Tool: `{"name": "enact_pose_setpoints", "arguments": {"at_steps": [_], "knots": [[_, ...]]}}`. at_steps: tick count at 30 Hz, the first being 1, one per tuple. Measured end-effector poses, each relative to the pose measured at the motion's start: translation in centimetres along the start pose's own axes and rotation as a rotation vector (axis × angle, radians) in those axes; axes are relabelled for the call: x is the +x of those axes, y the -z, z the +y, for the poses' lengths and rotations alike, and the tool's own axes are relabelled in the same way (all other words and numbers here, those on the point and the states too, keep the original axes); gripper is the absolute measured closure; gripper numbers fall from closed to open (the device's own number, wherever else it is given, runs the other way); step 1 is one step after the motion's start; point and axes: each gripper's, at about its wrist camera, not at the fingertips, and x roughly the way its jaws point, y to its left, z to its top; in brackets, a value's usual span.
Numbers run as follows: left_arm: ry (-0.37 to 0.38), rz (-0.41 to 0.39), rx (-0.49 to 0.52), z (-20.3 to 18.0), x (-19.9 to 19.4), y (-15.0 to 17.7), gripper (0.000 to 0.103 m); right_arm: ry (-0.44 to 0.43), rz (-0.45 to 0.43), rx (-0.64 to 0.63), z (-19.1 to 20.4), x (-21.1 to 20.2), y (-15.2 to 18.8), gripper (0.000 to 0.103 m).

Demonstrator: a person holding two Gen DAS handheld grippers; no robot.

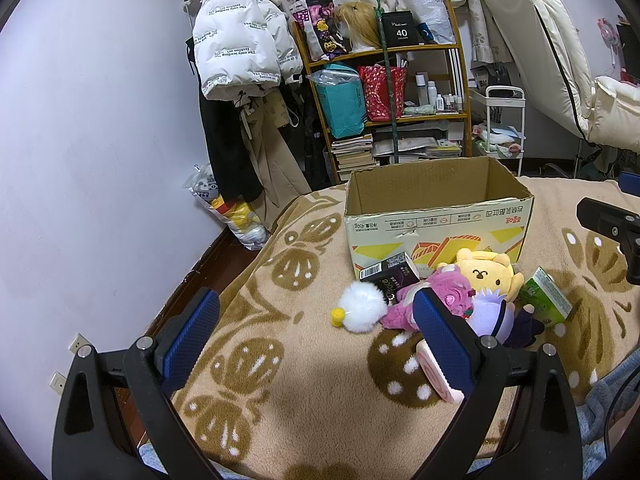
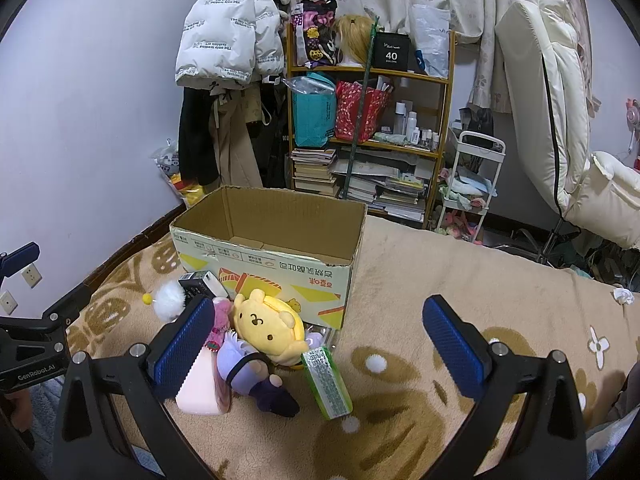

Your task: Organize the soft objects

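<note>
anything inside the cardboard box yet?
Cardboard box looks empty: bare inner walls and a strip of floor flaps show in the right wrist view. Its near wall hides the floor's front part. Toys lie outside, in front.

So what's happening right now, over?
Left gripper and right gripper open, empty. Plush toys piled before empty cardboard box. Green carton among them.

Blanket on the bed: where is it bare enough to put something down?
The blanket is bare to the right of the cardboard box and the green carton, and also on the near left, before the white pompom. It is crowded in front of the box, around the yellow plush.
</note>
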Motion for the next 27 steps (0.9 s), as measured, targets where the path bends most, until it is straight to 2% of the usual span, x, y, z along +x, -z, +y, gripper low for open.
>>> {"name": "enact_pose_setpoints", "arguments": {"at_steps": [27], "knots": [[0.001, 0.003, 0.000, 0.29, 0.26, 0.26, 0.007, -0.001, 0.008, 0.003, -0.13, 0.32, 0.14, 0.000]]}}
